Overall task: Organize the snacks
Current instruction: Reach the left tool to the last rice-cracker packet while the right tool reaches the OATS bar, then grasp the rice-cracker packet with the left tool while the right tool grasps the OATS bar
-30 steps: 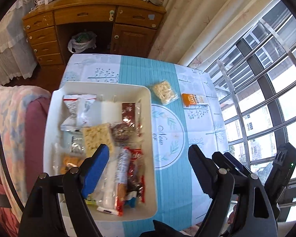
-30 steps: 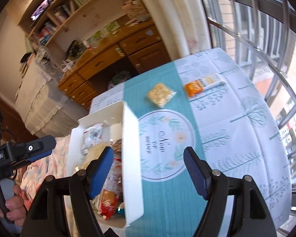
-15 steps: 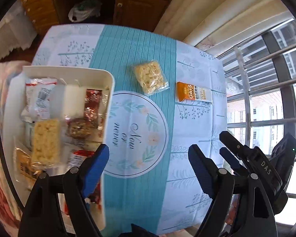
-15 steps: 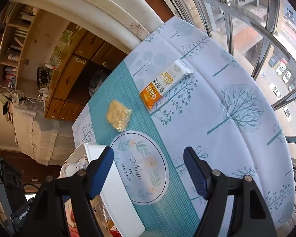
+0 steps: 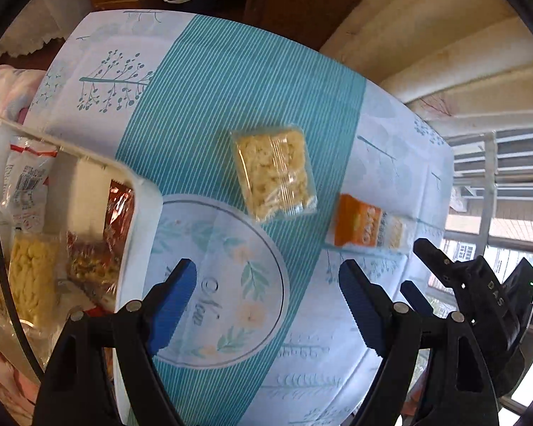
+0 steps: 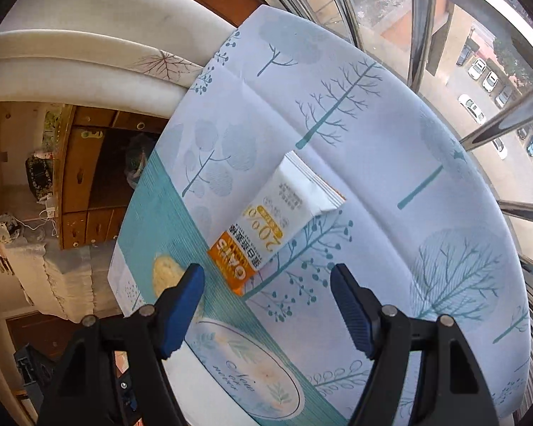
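A clear packet of pale yellow rice crackers [image 5: 275, 172] lies on the teal stripe of the tablecloth. My left gripper [image 5: 268, 277] hangs open above the cloth just short of it, nothing between its blue pads. An orange and white oat bar [image 5: 367, 226] lies to the packet's right. In the right wrist view that oat bar [image 6: 277, 223] sits just beyond my right gripper [image 6: 266, 280], which is open and empty. The cracker packet [image 6: 165, 273] peeks out beside its left finger. A white tray [image 5: 140, 209] at the left holds several wrapped snacks.
The right gripper's black body [image 5: 479, 294] shows at the right of the left wrist view. A wooden desk [image 6: 89, 177] stands beyond the table's far end. Window bars [image 6: 479, 81] run close along the table's right edge. A curtain [image 6: 89, 53] hangs by the far corner.
Both grippers have moved away from the tray, forward and down towards the two loose snacks, rolling as they went. The packet and the bar now look much larger. Both jaws stayed open.
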The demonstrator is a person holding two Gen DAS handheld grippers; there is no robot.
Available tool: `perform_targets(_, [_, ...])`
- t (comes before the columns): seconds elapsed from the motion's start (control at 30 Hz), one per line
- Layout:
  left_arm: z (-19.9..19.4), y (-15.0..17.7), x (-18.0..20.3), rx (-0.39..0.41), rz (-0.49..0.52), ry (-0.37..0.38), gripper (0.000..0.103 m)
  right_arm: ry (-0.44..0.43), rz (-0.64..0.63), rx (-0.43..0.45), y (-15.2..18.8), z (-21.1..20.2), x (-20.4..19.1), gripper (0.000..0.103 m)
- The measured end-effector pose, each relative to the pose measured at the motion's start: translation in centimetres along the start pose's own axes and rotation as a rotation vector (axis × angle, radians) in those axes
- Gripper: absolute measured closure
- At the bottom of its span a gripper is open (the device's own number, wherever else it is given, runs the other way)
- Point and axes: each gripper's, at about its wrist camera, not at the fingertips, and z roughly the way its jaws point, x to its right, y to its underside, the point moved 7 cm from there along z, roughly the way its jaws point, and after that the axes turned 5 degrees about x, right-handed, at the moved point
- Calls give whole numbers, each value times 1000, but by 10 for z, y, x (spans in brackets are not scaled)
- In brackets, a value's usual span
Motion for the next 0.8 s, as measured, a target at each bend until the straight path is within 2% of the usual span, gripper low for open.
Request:
perform_targets(0.17, [21, -16, 8, 19, 0, -1, 22, 26, 11, -11, -15, 17, -9, 29])
perform_targets(0.37, [40, -23, 12, 5, 11, -43, 22, 67, 22, -32, -26, 34, -15, 29])
perform_targets(0.57, [54, -33, 15, 10, 13, -62, 22, 157, -64, -22, -35, 45, -27, 30])
perform_targets(0.73, [66, -39, 20, 25, 43, -96, 22, 266, -146, -12, -32, 52, -38, 44])
perform_targets(0.8, [70, -39, 23, 20, 56, -103, 22, 283, -157, -23, -29, 56, -41, 47])
